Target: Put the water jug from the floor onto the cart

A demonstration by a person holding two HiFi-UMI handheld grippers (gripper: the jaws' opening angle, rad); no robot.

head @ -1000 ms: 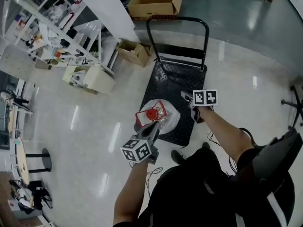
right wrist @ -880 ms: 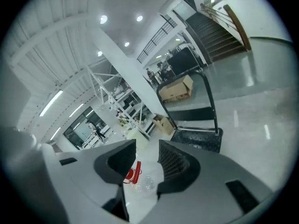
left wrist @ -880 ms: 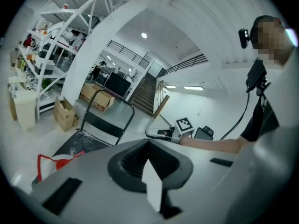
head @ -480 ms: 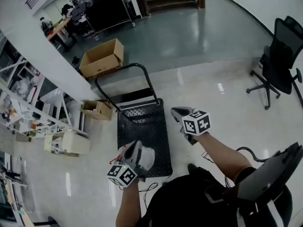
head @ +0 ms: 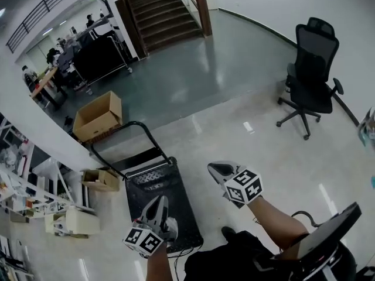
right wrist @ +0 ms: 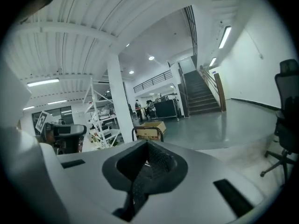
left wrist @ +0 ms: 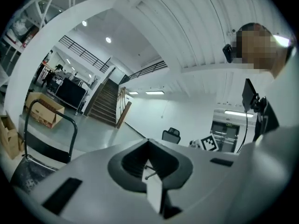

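Observation:
The black flat cart (head: 153, 183) stands on the pale floor with its hoop handle (head: 128, 127) at the far end. A pale sliver of the water jug (head: 170, 225) shows on the cart's near end, mostly hidden behind my left gripper (head: 157, 206). That gripper hangs over the near end, jaws shut and empty (left wrist: 150, 164). My right gripper (head: 218, 170) is held to the right of the cart over bare floor, also shut with nothing in it (right wrist: 148, 160). Both gripper views look level across the room, and the cart handle (right wrist: 147, 130) shows in the distance.
A black office chair (head: 310, 69) stands at the right. An open cardboard box (head: 96, 116) lies beyond the cart and a smaller one (head: 101, 179) to its left. Stairs (head: 158, 10) rise at the back; white shelving lines the left edge.
Both grippers have lifted away from the jug and its red cap. The right jaws have closed. The head view has tilted up from the cart toward the room.

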